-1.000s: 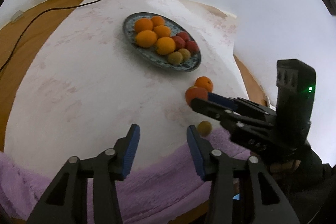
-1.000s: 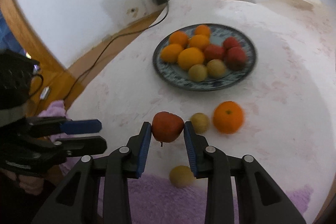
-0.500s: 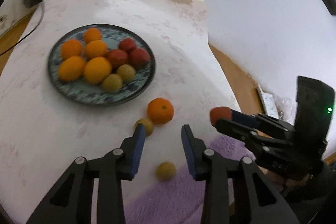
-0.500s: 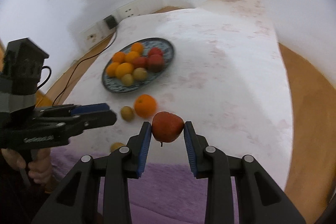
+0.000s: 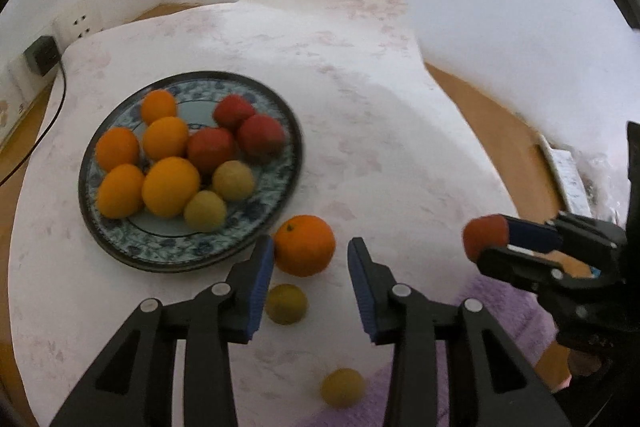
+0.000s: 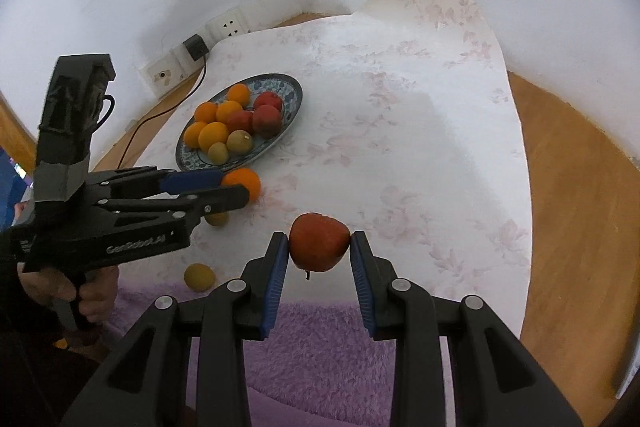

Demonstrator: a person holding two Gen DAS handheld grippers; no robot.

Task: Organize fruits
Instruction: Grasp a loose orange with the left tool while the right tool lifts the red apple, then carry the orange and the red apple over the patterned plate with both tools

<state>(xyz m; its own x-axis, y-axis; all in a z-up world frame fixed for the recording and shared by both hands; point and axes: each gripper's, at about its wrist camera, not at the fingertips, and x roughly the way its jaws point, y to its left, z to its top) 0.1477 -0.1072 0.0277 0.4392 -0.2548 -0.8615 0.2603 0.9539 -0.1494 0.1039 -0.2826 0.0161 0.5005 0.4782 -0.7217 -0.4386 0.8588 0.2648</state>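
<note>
A blue patterned plate (image 5: 280, 183) (image 6: 290, 95) holds several oranges, three red apples and two yellow-green fruits. A loose orange (image 5: 304, 245) (image 6: 244, 183) lies just off its near rim. My left gripper (image 5: 310, 261) (image 6: 228, 189) is open with the orange between its fingertips, not closed on it. Two small yellow-green fruits (image 5: 286, 303) (image 5: 342, 393) lie nearer on the cloth. My right gripper (image 6: 319, 247) (image 5: 490, 241) is shut on a red apple (image 6: 318, 241) (image 5: 482, 237), held above the cloth to the right.
A white floral cloth (image 6: 400, 131) covers a round wooden table (image 6: 568, 207). A purple fuzzy towel (image 6: 320, 339) lies at the near edge. Wall sockets with a black plug and cable (image 6: 196, 47) are at the back left. White walls stand close behind.
My left gripper has swung right and forward to straddle the loose orange. My right gripper has lifted the red apple and drawn it back to the right, away from the plate.
</note>
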